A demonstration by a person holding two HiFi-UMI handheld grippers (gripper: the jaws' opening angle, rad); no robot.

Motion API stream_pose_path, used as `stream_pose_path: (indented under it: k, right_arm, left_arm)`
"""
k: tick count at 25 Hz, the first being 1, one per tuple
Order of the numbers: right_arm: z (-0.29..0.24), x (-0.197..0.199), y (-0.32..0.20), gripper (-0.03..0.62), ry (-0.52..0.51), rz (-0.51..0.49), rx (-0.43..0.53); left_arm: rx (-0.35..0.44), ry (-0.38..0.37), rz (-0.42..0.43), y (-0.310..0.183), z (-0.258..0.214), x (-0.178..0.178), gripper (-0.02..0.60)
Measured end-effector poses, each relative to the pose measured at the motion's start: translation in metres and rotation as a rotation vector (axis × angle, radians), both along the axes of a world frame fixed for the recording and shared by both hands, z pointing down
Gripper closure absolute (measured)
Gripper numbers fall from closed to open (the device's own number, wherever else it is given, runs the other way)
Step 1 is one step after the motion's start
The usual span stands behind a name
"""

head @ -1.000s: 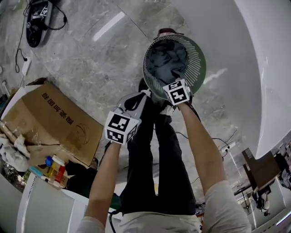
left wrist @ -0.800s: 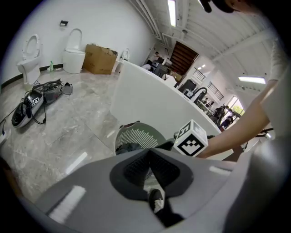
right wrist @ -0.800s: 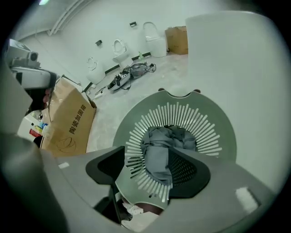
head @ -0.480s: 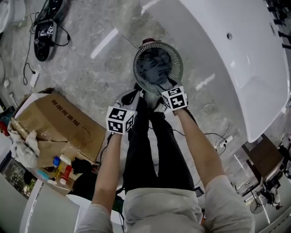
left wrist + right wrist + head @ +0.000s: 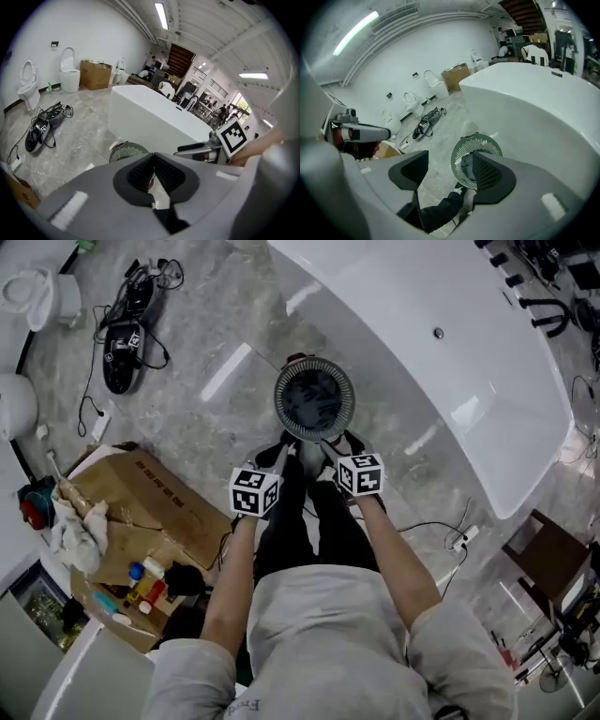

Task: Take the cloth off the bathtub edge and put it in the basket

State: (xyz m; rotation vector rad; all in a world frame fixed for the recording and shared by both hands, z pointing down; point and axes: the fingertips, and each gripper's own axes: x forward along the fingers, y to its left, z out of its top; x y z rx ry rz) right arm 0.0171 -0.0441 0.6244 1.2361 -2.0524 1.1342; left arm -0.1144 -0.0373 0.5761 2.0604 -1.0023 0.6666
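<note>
The dark cloth (image 5: 314,401) is seen lying inside the round slatted basket (image 5: 279,401). Nothing is left on the white bathtub (image 5: 422,371) edge in view. The basket is set on the grey marble floor (image 5: 206,418), just beside the bathtub wall and right in front of the person's feet.

Both grippers are held at waist height above the floor, near each other and short of the basket. The left gripper (image 5: 152,171) is seen with its jaws brought together, nothing gripped; the basket rim is partly seen behind them. The right gripper (image 5: 449,173) is seen with its jaws set moderately apart and empty; the basket with the cloth is viewed through the gap, well below the jaws and not touched.

A cardboard box (image 5: 150,507) is placed on the floor at the person's left, with bottles and rags beside it. A black device with cables (image 5: 122,329) is lying farther off on the floor. A toilet (image 5: 70,75) is set against the far wall.
</note>
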Motion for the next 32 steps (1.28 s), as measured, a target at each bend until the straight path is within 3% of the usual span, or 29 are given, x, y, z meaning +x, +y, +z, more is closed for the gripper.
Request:
stream_pose_path:
  k: [5,14,18,24,32]
  right_arm:
    - [-0.055,0.008,0.029,0.316,-0.02,-0.001,-0.062]
    - [-0.139,0.024,0.039,0.316,-0.121,0.01,0.034]
    - [-0.144,0.034,0.048,0.316,-0.117,-0.043,0.069]
    - [-0.146,0.055,0.044,0.316,-0.157,0.03,0.114]
    - [-0.126,0.072,0.054,0.316,-0.161,0.096,0.078]
  left_arm:
    - [-0.009,0.002,0.009,0.023,-0.05,0.009,0.522]
    - [0.078,-0.013,-0.005,0.007,-0.095,0.047,0.522]
    - [0.113,-0.01,0.027,0.012,-0.108,0.071,0.522]
    - [0.131,-0.015,0.032,0.024,-0.112,0.071,0.522]
    - [0.13,-0.071,0.1,0.036,-0.108,0.068,0.522]
